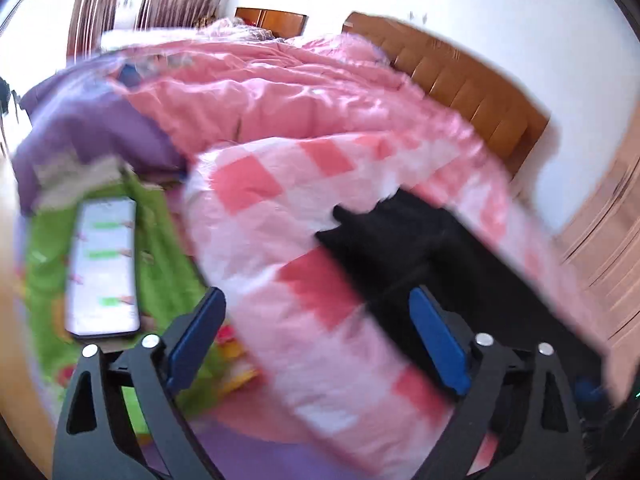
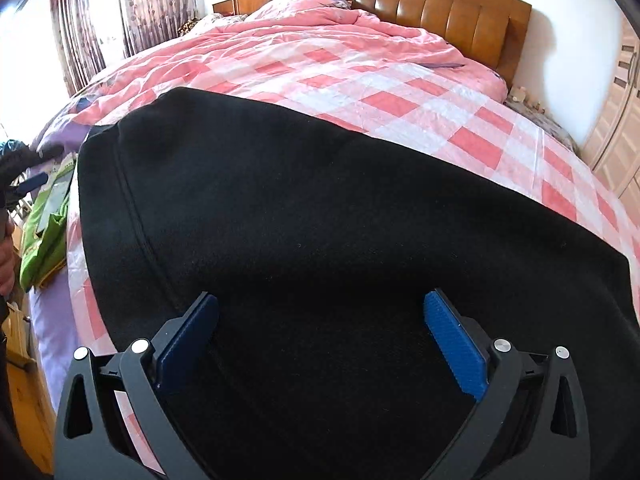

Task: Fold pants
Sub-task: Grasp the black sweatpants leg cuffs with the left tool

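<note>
We see the black fleece pants (image 2: pixel 320 240) lying flat on the pink checked quilt (image 2: pixel 400 80) — both grippers, left (image 1: pixel 316 340) and right (image 2: pixel 320 340), spread empty — so folding remains.

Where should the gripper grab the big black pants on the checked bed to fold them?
Probably the black fabric pants' far-left corner by the curved seam, coming down from above with the left gripper, which has open jaws. The cloth lies flat on the pink checked quilt, so an edge pinches more easily than the middle.
</note>
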### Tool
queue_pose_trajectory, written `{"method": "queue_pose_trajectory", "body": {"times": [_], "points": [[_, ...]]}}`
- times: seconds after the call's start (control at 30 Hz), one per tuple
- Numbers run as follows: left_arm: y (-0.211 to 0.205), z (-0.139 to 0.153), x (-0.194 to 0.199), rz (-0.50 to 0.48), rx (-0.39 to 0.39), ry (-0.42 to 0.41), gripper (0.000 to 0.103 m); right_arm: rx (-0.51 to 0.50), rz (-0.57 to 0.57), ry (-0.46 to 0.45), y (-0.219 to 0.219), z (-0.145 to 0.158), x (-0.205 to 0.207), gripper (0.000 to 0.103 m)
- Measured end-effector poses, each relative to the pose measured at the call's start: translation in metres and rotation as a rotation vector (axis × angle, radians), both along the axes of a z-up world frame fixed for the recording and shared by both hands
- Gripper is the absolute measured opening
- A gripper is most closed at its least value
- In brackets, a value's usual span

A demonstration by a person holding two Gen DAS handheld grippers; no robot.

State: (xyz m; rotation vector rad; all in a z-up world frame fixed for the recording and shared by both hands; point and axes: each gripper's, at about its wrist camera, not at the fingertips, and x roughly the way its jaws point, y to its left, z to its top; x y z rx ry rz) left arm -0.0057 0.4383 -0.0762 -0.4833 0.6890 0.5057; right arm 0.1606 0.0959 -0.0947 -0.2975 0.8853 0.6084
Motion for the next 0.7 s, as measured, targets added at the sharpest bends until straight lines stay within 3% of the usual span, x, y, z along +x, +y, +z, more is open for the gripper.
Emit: {"method": "queue_pose_trajectory", "body": {"times": [0.03,0.07,0.1,0.23,0.3,0.37,0.53,0.6,0.63,0.67,0.7], "points": [[-0.002,-0.004,0.004,-0.024,-0.006,0.050,0.083,0.006,0.000,0.002,-0.001,0.000,0.000,0.099],[-0.004,-0.009,0.009,-0.045,-0.017,0.087,0.071,0.007,0.000,0.001,-0.001,0.000,0.000,0.099],[-0.007,-0.015,0.014,-0.071,-0.028,0.112,0.064,0.004,0.000,0.000,-0.001,0.000,0.000,0.099],[-0.018,-0.028,0.037,-0.142,-0.038,0.119,0.063,0.008,0.003,0.001,-0.002,0.000,0.001,0.099],[-0.020,-0.029,0.048,-0.141,-0.002,0.119,0.062,0.011,0.003,0.002,-0.003,0.000,0.001,0.099],[-0.014,-0.031,0.061,-0.147,-0.017,0.118,0.063,0.010,0.002,0.001,-0.003,0.000,0.001,0.099],[-0.006,-0.034,0.067,-0.182,-0.050,0.023,0.062,0.015,0.000,0.001,-0.003,0.000,0.000,0.099],[-0.007,-0.037,0.068,-0.195,-0.038,0.022,0.053,0.013,0.001,0.000,-0.003,0.000,0.000,0.099],[-0.010,-0.037,0.069,-0.225,-0.038,0.016,0.045,0.013,0.001,0.000,-0.003,0.000,0.000,0.099],[-0.011,-0.037,0.072,-0.248,-0.057,0.014,0.028,0.015,0.001,0.000,-0.004,0.000,0.000,0.099],[-0.012,-0.037,0.072,-0.243,-0.062,0.018,0.026,0.017,0.001,0.001,-0.004,0.001,0.000,0.099]]}}
